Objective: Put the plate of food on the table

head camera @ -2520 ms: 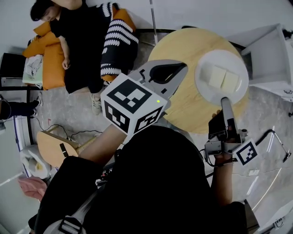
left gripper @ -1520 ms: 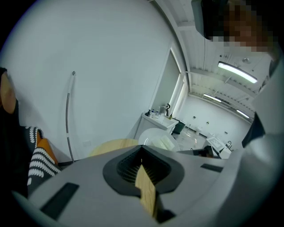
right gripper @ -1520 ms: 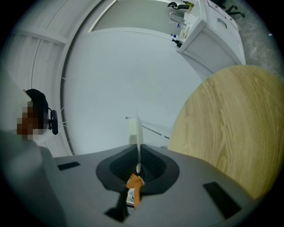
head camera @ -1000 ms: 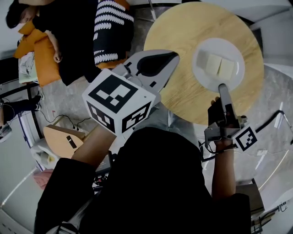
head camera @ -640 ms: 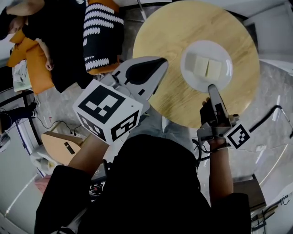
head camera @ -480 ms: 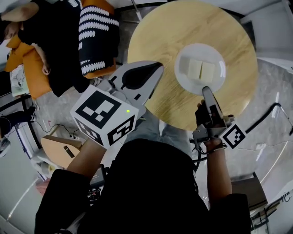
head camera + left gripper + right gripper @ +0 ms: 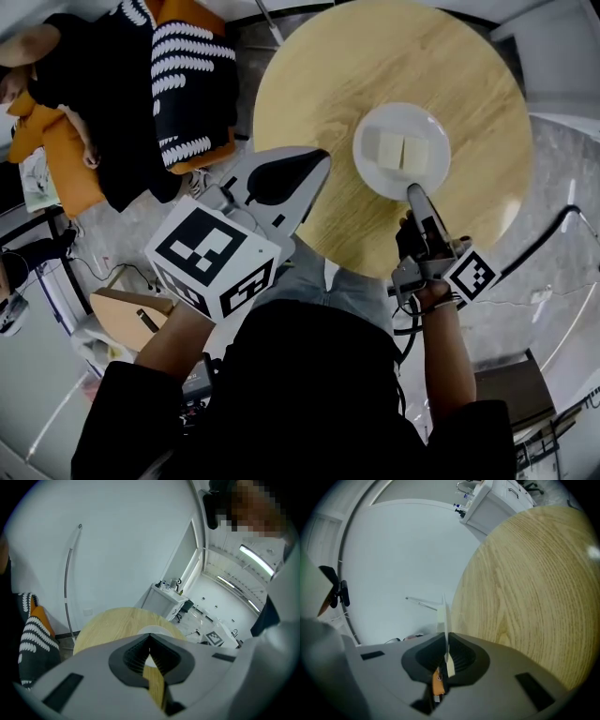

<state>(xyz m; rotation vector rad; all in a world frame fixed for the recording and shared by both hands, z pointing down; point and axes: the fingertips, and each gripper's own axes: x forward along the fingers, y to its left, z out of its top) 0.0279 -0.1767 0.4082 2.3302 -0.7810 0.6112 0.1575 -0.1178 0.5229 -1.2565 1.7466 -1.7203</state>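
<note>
Our right gripper [image 7: 413, 189] is clamped on the near rim of the round white plate [image 7: 373, 176], pale food squares [image 7: 401, 150] just beyond, over the round light-wood table [image 7: 319, 84]. Left gripper [image 7: 319, 156] closed, empty. We risk tipping: one-edge grip, food slides off.

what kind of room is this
Probably a lounge corner of an office or lab: a round wooden table, a person resting on orange cushions, and a white cabinet.

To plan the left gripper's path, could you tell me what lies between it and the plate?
Nothing: in the head view only bare table separates the left gripper from the plate.
</note>
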